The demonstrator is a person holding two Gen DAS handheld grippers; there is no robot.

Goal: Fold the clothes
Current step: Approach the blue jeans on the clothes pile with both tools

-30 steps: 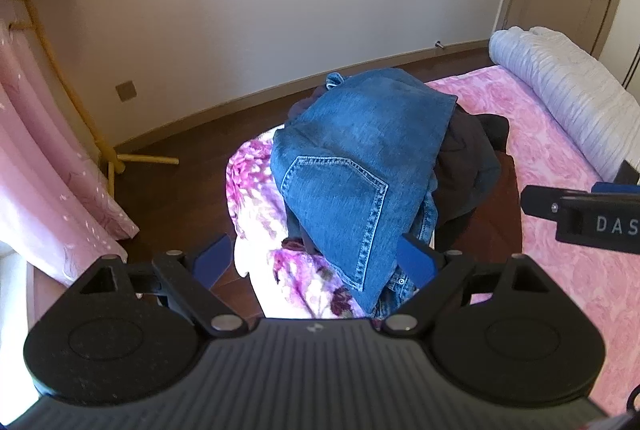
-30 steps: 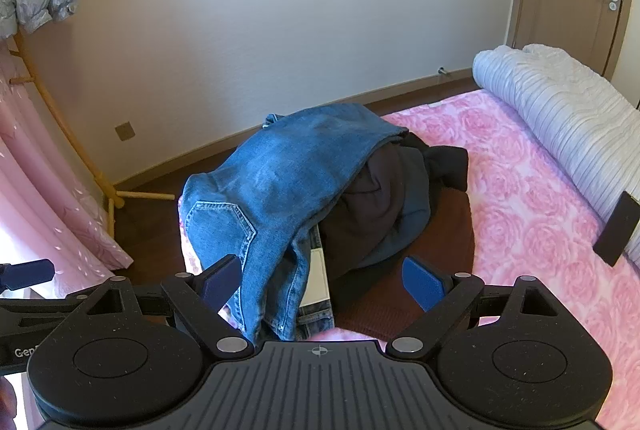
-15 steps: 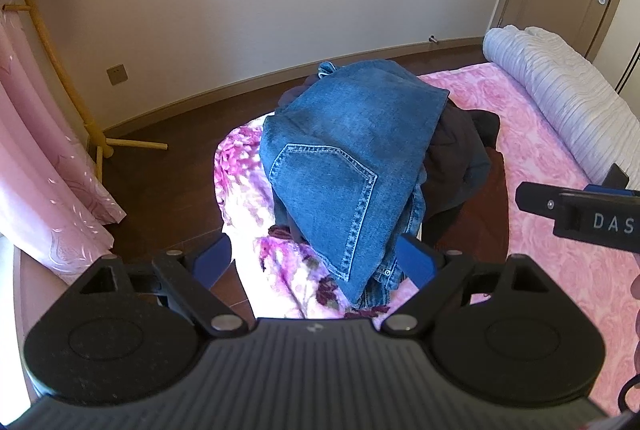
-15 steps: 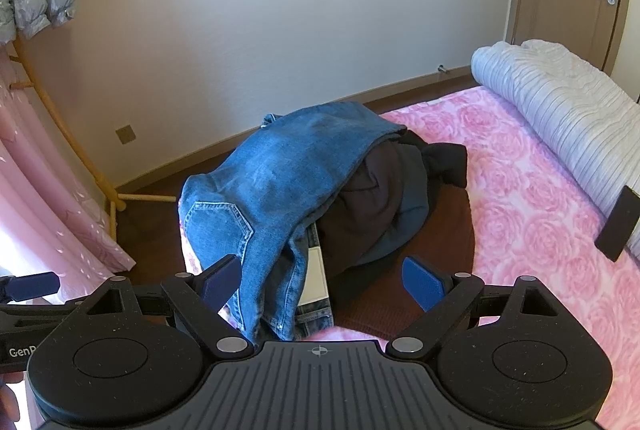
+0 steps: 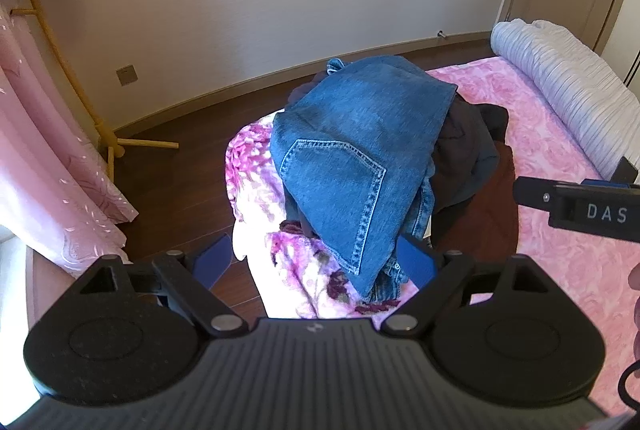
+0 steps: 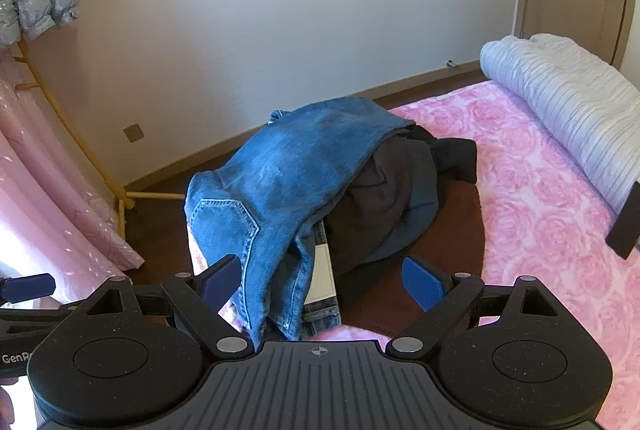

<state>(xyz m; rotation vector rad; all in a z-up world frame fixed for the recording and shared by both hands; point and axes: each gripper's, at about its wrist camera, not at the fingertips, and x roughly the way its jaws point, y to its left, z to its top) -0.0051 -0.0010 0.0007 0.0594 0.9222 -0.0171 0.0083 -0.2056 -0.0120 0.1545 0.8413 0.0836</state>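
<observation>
Over the last second the left claw (image 5: 314,260) has drawn back and tilted up a little from the corner of the bed (image 5: 560,270), so the jeans (image 5: 360,157) sit higher in its view and more floor (image 5: 172,189) shows. The right claw (image 6: 320,280) has barely shifted; the left claw's blue tip (image 6: 30,287) now shows higher at its view's left edge.

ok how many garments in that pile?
3 visible: jeans on top, a dark garment beneath them, a brown one under that. More may be hidden.
</observation>
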